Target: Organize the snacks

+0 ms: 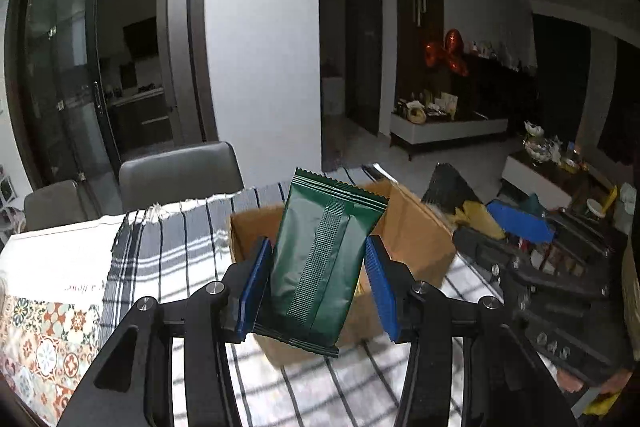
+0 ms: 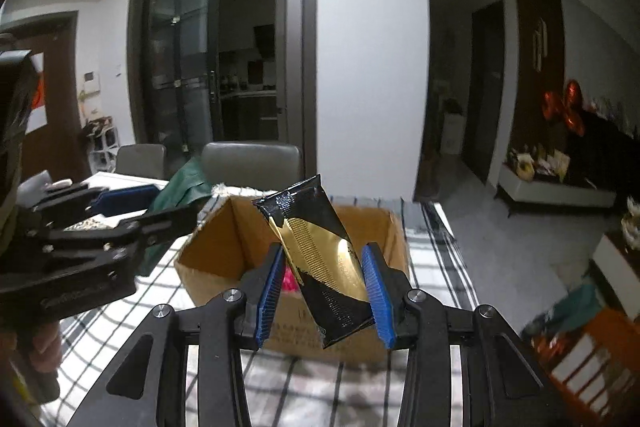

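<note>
Both grippers already have a snack clamped: left gripper (image 1: 318, 285) pinches the green packet (image 1: 320, 267) by its sides, right gripper (image 2: 326, 291) grips the black-and-gold packet (image 2: 326, 263) likewise. Each packet's long axis points away, tilted up. Just beyond both sits the open cardboard box (image 2: 224, 247) on the striped tablecloth (image 1: 176, 251), about equally near.

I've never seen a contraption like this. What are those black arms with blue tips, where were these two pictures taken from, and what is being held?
No robot here: a person holds a hand-held gripper in each hand, each with a camera looking along its jaws. The left gripper grips a dark green snack packet. The right gripper grips a black and gold packet. Below both sits an open cardboard box on a striped tablecloth. In the right camera's picture, the left gripper appears at the left edge.
</note>
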`<state>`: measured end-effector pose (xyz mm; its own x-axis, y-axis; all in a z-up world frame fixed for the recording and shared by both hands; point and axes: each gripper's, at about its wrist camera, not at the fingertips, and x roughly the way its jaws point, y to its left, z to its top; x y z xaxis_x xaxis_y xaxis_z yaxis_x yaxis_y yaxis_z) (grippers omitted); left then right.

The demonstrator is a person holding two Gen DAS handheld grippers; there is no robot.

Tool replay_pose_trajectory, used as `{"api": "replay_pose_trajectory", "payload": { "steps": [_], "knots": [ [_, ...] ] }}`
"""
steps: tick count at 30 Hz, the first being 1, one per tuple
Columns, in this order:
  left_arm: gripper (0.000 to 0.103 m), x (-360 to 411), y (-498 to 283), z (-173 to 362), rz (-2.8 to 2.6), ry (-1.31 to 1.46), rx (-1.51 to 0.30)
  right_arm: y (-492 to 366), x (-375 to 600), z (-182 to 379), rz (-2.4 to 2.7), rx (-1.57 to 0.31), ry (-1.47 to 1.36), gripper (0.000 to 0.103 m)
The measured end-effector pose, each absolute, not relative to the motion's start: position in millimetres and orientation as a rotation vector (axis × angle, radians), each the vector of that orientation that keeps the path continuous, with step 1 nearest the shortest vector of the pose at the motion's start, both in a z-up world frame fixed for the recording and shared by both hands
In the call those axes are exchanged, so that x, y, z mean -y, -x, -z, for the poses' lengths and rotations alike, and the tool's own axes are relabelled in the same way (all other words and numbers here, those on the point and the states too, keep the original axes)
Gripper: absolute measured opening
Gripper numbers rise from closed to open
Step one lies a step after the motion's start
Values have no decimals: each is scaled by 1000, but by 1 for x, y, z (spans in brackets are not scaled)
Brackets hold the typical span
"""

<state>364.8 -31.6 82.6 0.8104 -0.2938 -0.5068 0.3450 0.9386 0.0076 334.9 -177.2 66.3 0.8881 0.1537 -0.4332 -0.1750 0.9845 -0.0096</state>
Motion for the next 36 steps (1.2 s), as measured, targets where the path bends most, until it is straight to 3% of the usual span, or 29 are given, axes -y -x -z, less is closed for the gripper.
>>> {"api": "replay_pose_trajectory", "payload": {
  "steps": [6, 9, 14, 21, 27, 32, 34, 36],
  "knots": [
    [48, 36, -406, -86, 320, -84, -527, -369, 180, -72, -173, -439, 60, 42],
    [67, 38, -416, -83, 278, -93, -544, -381, 184, -73, -138, -429, 62, 64],
    [69, 31, -399, -79, 216, -93, -523, -377, 193, -71, -100, -429, 41, 64],
    [79, 20, -347, -71, 162, -76, -499, -339, 193, -62, -126, -440, 13, 64],
    [80, 15, -295, -71, 154, -88, -503, -290, 191, -59, -166, -446, -21, 64],
    [87, 16, -245, -76, 107, -126, -471, -247, 192, -63, -156, -437, -26, 65],
    [91, 16, -226, -77, 96, -133, -459, -229, 195, -63, -148, -437, -43, 72],
    [96, 15, -202, -78, 93, -132, -447, -211, 199, -64, -134, -424, -49, 72]
  ]
}}
